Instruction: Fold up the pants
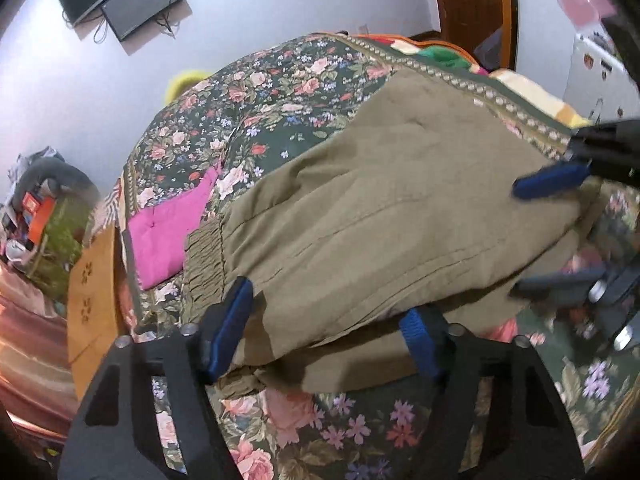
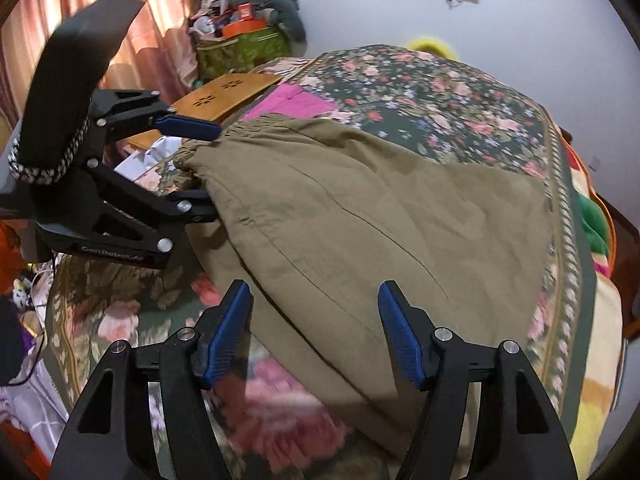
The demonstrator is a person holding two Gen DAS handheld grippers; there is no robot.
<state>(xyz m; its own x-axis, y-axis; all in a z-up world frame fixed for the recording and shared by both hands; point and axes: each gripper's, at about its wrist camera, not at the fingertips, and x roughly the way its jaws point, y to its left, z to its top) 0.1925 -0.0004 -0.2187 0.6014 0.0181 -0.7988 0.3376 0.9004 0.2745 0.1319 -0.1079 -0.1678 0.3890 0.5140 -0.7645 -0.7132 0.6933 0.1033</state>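
Both tools stand wide open, gripping nothing: left tool [image 1: 324, 320] at the pants' [image 2: 380, 216] 9 o'clock waistband, right tool [image 2: 316, 332] at 6 o'clock. The pants lie doubled lengthwise on the floral bed [image 2: 420, 92]; I judge crosswise folds remain.

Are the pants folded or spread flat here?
Folded at least once: the pants lie doubled on the bedspread, a lower layer showing beneath the top edge.

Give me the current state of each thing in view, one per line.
pants: folded lengthwise on the floral bedspread, elastic waistband toward the left gripper
left gripper: open, fingers straddling the pants' near edge
right gripper: open, over the pants' near edge
wall screen: dark
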